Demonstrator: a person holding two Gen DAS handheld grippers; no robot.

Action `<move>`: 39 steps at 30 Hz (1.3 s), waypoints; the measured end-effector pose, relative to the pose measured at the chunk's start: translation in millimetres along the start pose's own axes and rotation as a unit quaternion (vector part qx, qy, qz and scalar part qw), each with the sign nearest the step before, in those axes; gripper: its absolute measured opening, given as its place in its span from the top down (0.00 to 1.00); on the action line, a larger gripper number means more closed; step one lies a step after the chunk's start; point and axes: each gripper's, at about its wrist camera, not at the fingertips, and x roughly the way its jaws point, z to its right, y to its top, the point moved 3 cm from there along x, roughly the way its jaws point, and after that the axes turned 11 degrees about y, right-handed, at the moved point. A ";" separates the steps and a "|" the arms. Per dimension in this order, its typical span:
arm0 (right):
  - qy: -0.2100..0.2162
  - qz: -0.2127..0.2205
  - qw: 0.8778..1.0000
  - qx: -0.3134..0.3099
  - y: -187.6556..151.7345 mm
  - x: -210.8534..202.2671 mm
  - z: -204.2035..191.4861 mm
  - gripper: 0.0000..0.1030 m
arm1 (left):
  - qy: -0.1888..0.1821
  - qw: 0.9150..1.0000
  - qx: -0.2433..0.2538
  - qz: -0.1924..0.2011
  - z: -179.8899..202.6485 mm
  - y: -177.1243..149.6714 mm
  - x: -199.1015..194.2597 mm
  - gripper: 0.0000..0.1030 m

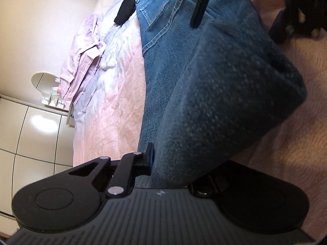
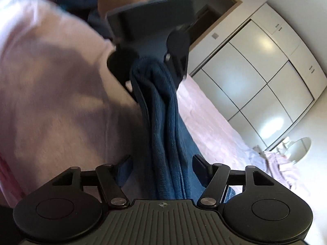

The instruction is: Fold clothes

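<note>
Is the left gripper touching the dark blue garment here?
Touching. In the left wrist view the dark blue garment runs straight into the left gripper, against its visible finger; the other finger is hidden behind the cloth.

Left wrist: we look close along the jeans (image 1: pixel 163 47).
Right wrist: close behind them; we share the wardrobe (image 2: pixel 261 77).
</note>
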 end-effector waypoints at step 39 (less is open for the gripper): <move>0.017 0.207 0.672 0.711 -310.4 -117.3 225.2 0.83 | -0.026 0.973 -0.231 0.002 -80.2 152.8 86.7 0.44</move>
